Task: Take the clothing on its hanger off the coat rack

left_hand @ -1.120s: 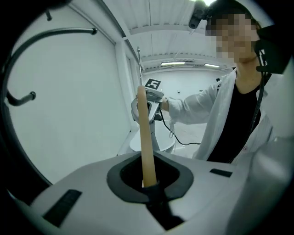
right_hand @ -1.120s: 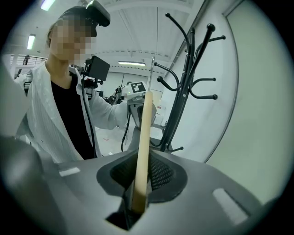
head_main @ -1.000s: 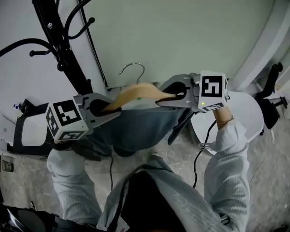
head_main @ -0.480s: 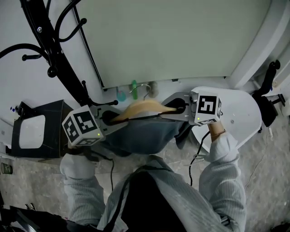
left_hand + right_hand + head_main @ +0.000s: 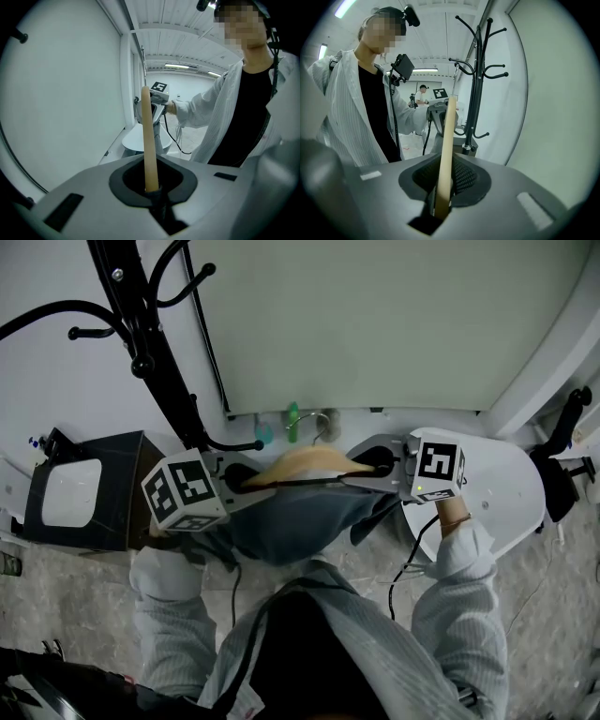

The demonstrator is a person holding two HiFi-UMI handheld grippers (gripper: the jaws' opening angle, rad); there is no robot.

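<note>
The person holds the wooden hanger [image 5: 305,465] in the air with both claws, one at each end. In the head view the left claw [image 5: 251,484] grips the left tip of the hanger and the right claw [image 5: 364,461] grips the right tip. The grey-blue clothing [image 5: 291,521] hangs down from the hanger between them, in front of the person's body. Only this view shows the clothing and the metal hook [image 5: 323,424] of the hanger, which points toward the wall and touches nothing. It also shows that the black coat rack [image 5: 155,362] stands to the left, apart from the hanger. Its lower branch is near the left claw, and a black box [image 5: 122,512] stands on the floor beside it. The left gripper view shows what the head view hides: the jaws are clenched on the end of the wooden bar [image 5: 147,140], and the bar runs away toward the marker cube of the other claw. The right gripper view shows its jaws pressed on the other end of the bar [image 5: 447,145], with the textured pad on the side. It also shows the coat rack [image 5: 478,70] upright against the wall, and a second person [image 5: 423,93] far back in the room.
</note>
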